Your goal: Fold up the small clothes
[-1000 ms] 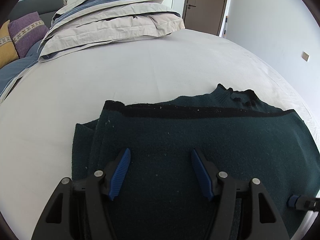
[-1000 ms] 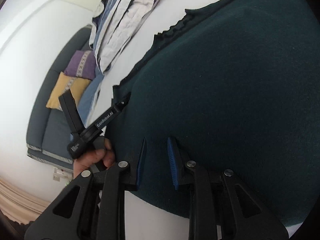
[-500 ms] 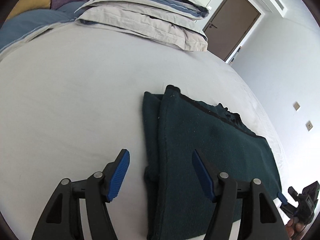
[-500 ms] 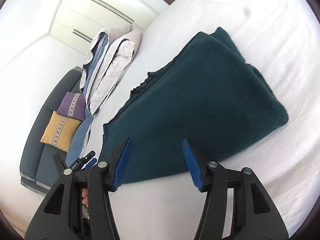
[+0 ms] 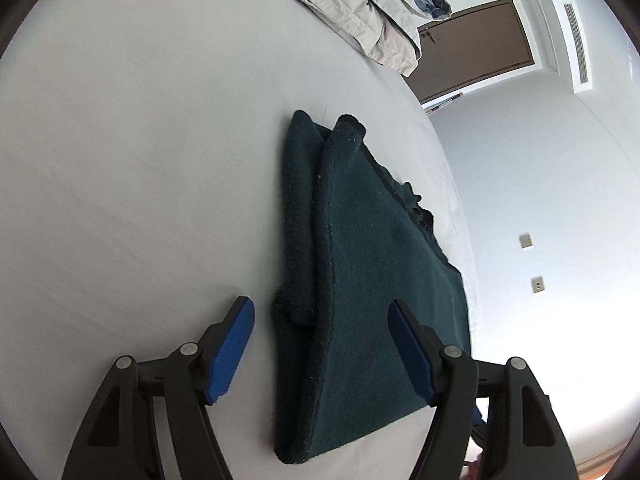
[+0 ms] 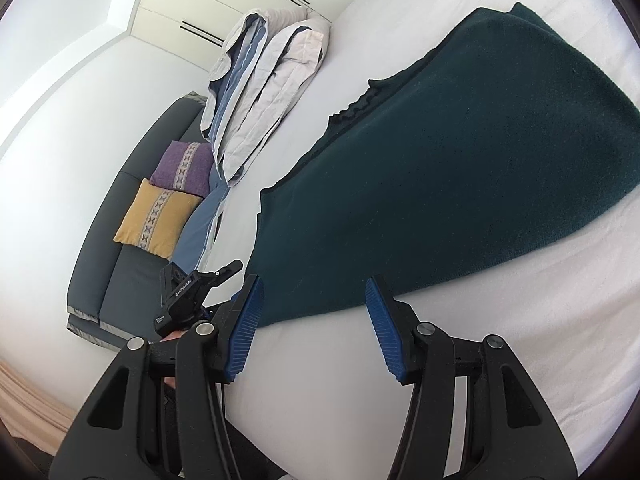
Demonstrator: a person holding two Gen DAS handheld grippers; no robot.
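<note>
Close to us, our left gripper (image 5: 322, 344) is wide open and holds nothing. Our right gripper (image 6: 314, 322) is wide open too, and empty. Both hang just above the near edge of the dark green sweater (image 5: 372, 280), which lies folded on the white bed (image 5: 140, 160).

If we grab only the top layer, the fold could slide open, because the wool is thick and floppy. The sweater looks fuzzy and soft, with a rolled edge and a wavy collar. The sheet is smooth.

Farther back lies a puffy folded blanket (image 6: 264, 80). Beyond it, two square pillows (image 6: 160, 220) sit on a gray couch (image 6: 120, 272).
</note>
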